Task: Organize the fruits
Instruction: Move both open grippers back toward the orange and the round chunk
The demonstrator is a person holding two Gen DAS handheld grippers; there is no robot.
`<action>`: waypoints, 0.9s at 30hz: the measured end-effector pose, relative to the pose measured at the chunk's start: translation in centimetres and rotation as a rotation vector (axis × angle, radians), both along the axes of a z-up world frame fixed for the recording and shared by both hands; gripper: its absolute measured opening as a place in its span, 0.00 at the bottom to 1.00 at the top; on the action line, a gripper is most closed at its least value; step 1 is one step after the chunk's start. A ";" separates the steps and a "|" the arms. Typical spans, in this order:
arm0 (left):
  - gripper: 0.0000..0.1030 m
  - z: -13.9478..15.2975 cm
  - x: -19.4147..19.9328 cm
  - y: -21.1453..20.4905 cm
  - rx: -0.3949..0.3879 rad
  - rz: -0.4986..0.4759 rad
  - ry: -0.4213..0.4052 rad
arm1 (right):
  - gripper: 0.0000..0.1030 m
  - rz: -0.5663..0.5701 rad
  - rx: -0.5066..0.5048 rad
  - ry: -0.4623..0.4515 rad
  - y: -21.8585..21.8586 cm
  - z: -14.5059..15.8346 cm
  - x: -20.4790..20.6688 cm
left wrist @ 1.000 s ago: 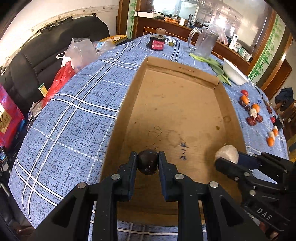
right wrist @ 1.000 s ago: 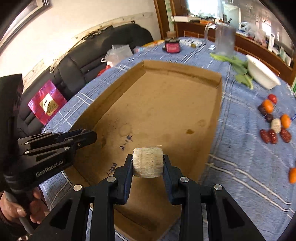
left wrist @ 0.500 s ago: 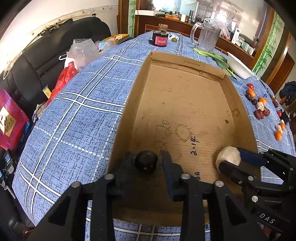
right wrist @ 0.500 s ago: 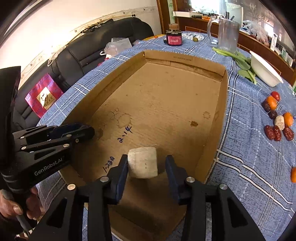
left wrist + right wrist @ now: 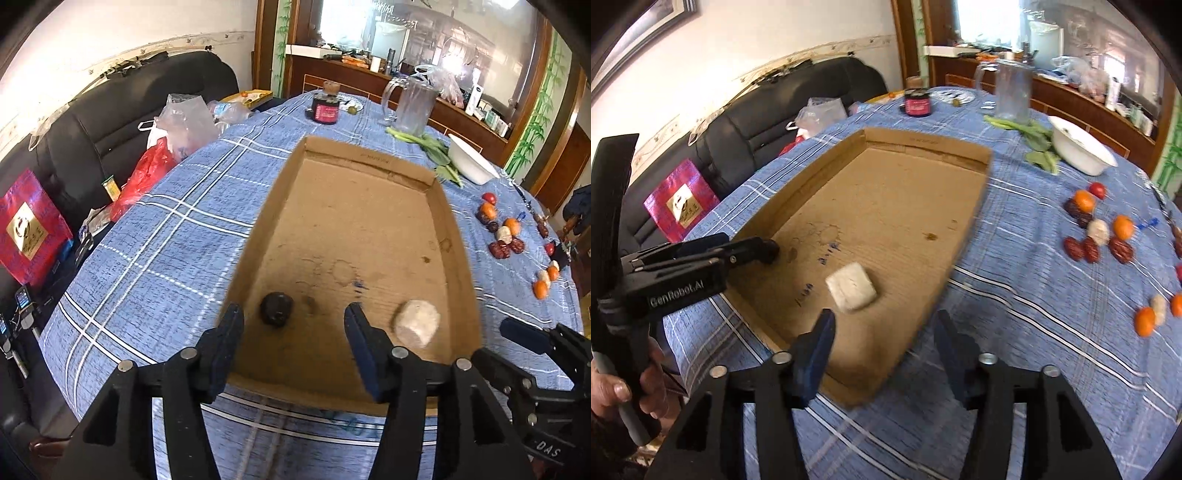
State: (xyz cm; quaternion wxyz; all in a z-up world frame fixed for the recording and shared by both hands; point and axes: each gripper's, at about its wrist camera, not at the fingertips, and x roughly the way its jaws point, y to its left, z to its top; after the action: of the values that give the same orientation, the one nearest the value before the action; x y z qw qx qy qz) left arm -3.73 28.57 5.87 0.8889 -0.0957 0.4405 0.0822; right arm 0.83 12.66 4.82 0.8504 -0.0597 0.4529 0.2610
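A shallow cardboard tray lies on the blue plaid table; it also shows in the right wrist view. A dark round fruit and a pale whitish fruit rest on the tray floor near its front edge. The pale fruit also shows in the right wrist view. My left gripper is open and empty, just behind the dark fruit. My right gripper is open and empty over the tray's front right corner. Loose fruits, orange, red and dark, lie on the cloth to the right.
A white bowl, green leaves, a glass jug and a dark jar stand at the table's far end. Plastic bags and a black sofa are on the left.
Both grippers opened and let go of their fruits, which now lie on the tray floor. Both grippers pulled back and up from the tray.
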 end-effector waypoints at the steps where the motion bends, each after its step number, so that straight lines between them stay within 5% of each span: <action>1: 0.55 0.1 0.0 -0.5 -0.001 -0.007 -0.001 | 0.62 -0.012 -0.001 -0.006 -0.9 0.2 -0.3; 9: 0.67 0.6 1.1 -7.9 0.007 -0.123 -0.012 | 0.61 -0.166 -0.031 -0.016 -9.1 0.4 -2.2; 20: 0.68 -0.2 2.2 -19.0 0.037 -0.304 0.025 | 0.61 -0.588 -0.087 -0.056 -30.2 1.4 -2.8; 27: 0.68 -0.7 2.7 -22.6 0.056 -0.332 0.056 | 0.61 -0.714 -0.081 -0.019 -39.6 0.3 -2.3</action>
State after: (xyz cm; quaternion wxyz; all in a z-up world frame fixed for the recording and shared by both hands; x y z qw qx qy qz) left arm -0.99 5.94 5.15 0.8798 0.0058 0.4725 -0.0510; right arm -1.48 -26.90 5.15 0.8891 0.0662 0.4473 -0.0712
